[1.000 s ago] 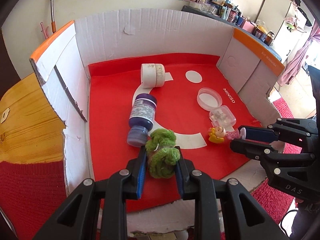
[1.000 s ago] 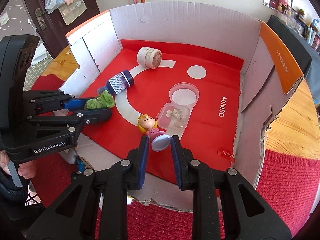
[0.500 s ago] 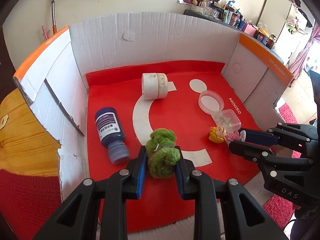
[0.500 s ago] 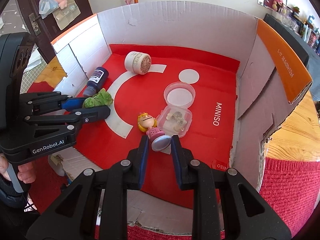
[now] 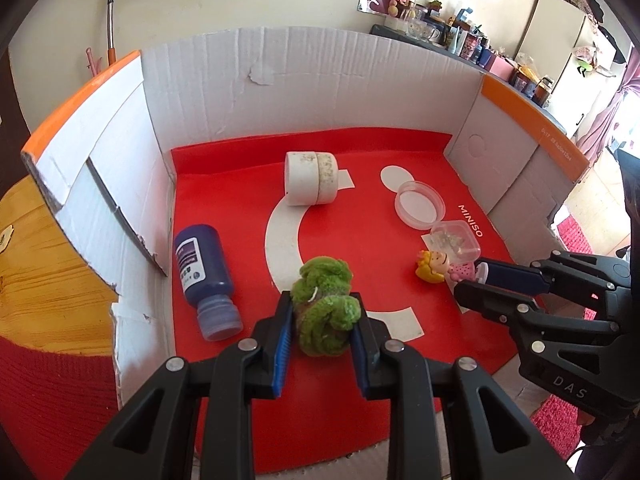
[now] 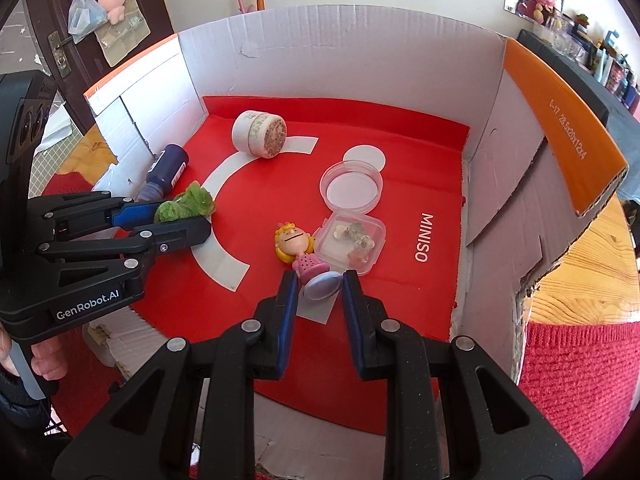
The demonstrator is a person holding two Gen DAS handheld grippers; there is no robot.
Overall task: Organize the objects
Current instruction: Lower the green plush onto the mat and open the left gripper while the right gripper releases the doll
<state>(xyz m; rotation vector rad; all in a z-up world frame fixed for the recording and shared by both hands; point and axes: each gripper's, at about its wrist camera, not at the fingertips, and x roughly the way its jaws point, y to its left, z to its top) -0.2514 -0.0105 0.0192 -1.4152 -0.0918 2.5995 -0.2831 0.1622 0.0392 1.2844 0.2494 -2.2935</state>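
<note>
keep the left gripper [image 5: 320,320] clenched on the green scrunchie [image 5: 325,312], the right gripper [image 6: 319,282] on the doll's base [image 6: 321,285]; lift both clear of the clear square box [image 6: 352,242].

The blue bottle [image 5: 202,276] rolled away from my green fuzzy toy [image 5: 324,312] toward the left of the frame and ended beside the cardboard box wall [image 5: 120,184], cap toward me. The whole box floor slid lower in both views.
</note>
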